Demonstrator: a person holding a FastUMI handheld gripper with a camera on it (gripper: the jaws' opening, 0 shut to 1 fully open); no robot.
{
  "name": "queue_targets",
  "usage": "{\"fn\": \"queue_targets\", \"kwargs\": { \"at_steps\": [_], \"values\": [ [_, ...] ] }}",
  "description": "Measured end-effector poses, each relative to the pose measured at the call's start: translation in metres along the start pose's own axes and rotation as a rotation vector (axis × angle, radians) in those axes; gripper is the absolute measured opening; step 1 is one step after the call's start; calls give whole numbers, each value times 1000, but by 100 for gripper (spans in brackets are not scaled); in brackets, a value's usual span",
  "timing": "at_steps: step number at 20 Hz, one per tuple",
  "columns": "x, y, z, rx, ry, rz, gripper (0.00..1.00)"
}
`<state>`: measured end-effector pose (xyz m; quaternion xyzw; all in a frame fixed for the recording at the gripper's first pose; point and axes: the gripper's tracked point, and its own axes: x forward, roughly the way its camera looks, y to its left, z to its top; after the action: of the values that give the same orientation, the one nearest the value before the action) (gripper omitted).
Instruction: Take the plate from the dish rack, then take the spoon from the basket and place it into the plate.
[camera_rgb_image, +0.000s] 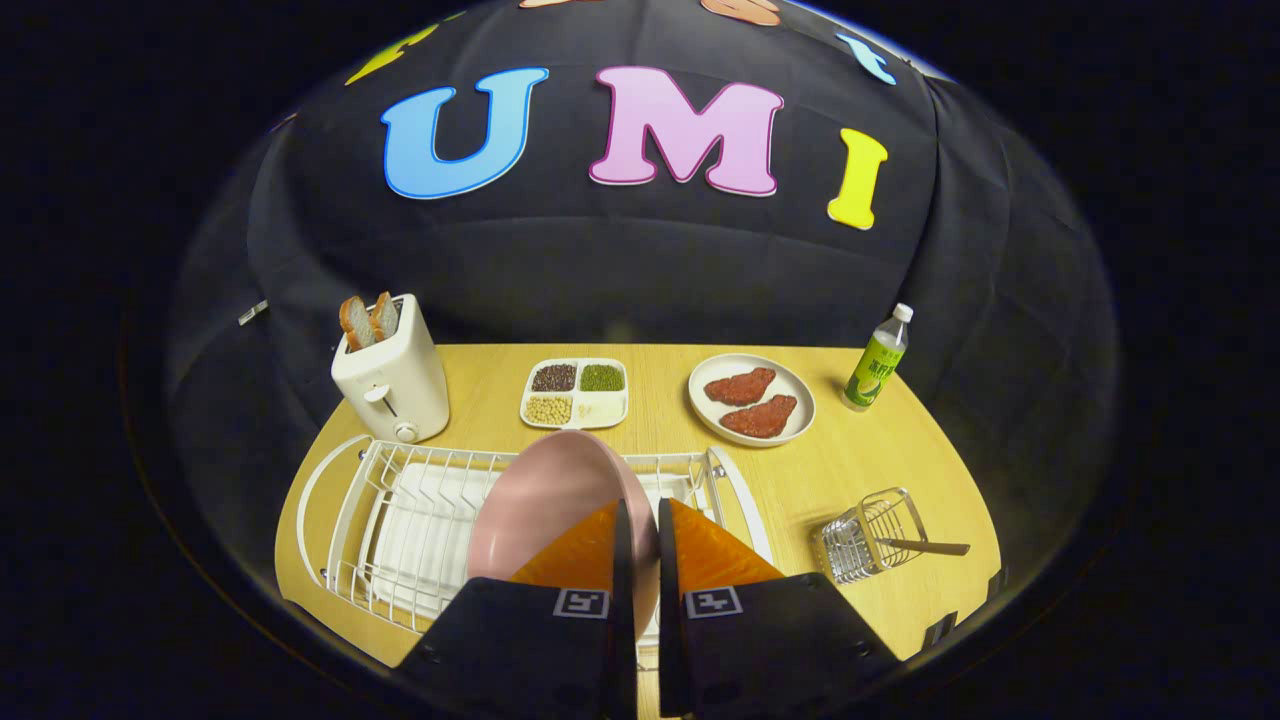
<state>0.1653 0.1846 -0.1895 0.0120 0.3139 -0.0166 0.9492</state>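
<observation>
1. The step in hand is judged to be the taking of the pink plate (545, 500) out of the dish rack (400, 520). The plate stands on edge in the rack, and its rim is clamped between the two fingers of the gripper (640, 530), which are drawn close together upon it.
2. To do the step well, the plate is best lifted straight up along the rack's wires until the lower rim is free, and tilted only after that; a sideways pull would likely catch it on the wires. The grip sits on the rim alone, so slow motion is advised, lest the plate swing or slip.
3. A bare patch of the wooden table (850, 470), between the rack and the wire basket (870, 545), is judged a fit place to set the plate down flat, within easy reach of the spoon.
4. Counted from left to right: one toaster (392, 385) holding two slices of bread (368, 318); one dish rack with one pink plate in it; one divided tray (576, 393) with four compartments; one white plate (752, 400) bearing two reddish pieces of food; one wire basket with one spoon (925, 546), its handle sticking out to the side; one bottle (878, 362) at the far corner.
</observation>
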Motion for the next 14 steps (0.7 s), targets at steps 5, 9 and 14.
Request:
{"fn": "queue_targets", "kwargs": {
  "at_steps": [5,9,14],
  "values": [
    [-8,-10,-2,43,2,68,10],
    [-13,-29,-3,100,15,95,8],
    [-36,-70,1,189,20,127,8]
  ]
}}
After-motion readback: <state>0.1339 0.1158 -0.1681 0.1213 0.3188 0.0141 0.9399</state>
